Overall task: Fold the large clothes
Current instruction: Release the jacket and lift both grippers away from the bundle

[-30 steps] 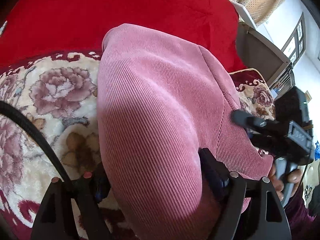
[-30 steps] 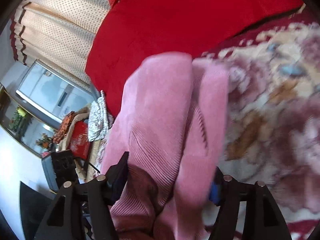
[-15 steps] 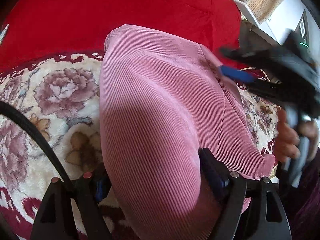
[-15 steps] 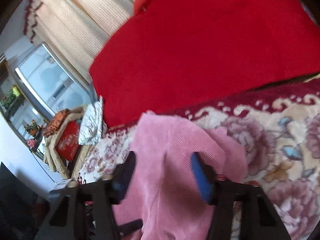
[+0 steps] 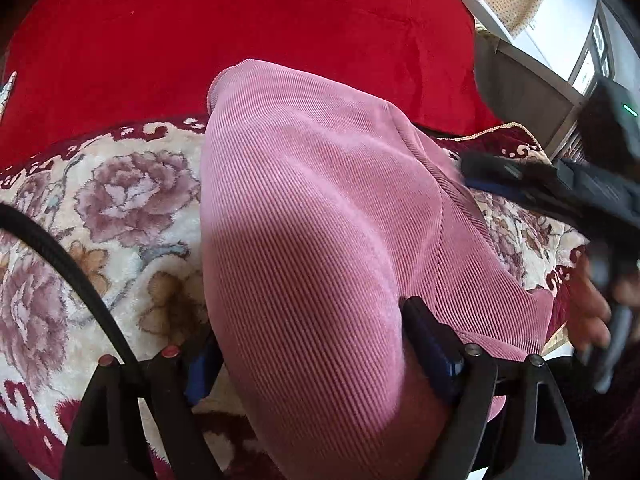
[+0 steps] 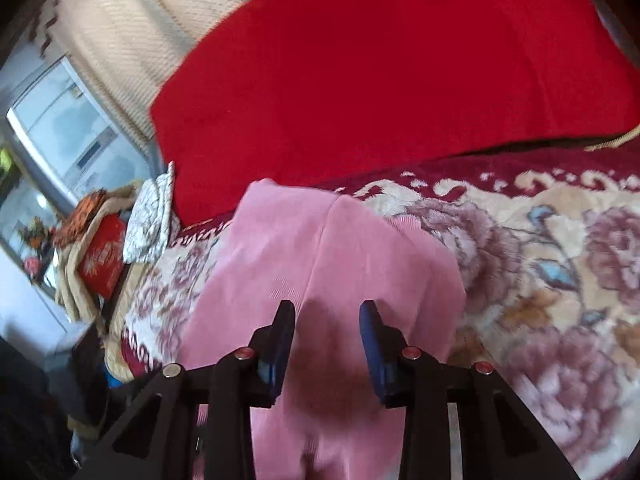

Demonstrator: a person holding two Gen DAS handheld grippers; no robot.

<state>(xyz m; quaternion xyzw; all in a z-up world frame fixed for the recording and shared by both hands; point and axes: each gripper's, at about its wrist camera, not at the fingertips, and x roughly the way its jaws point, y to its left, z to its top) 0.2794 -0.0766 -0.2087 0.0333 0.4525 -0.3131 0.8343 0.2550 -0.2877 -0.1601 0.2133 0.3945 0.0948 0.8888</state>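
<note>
On the floral blanket [image 5: 132,216], ribbed pink garment [image 5: 320,240] fills wide left tongs [image 5: 320,344]; right tongs [image 6: 327,332] closing, empty.

Both wrist cams close, angled down; shared: pink garment [image 5: 320,240] [image 6: 320,264], floral blanket [image 5: 120,200] [image 6: 540,260].

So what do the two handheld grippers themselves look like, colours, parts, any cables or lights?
Both are black plastic. The left gripper has angular black finger arms with triangular cut-outs, blue pads, red and silver screw heads, and a thick black cable curving past it. The right gripper has the same black arms, blue pads and red and silver screws; seen from the left camera, its body shows a small green light.
</note>
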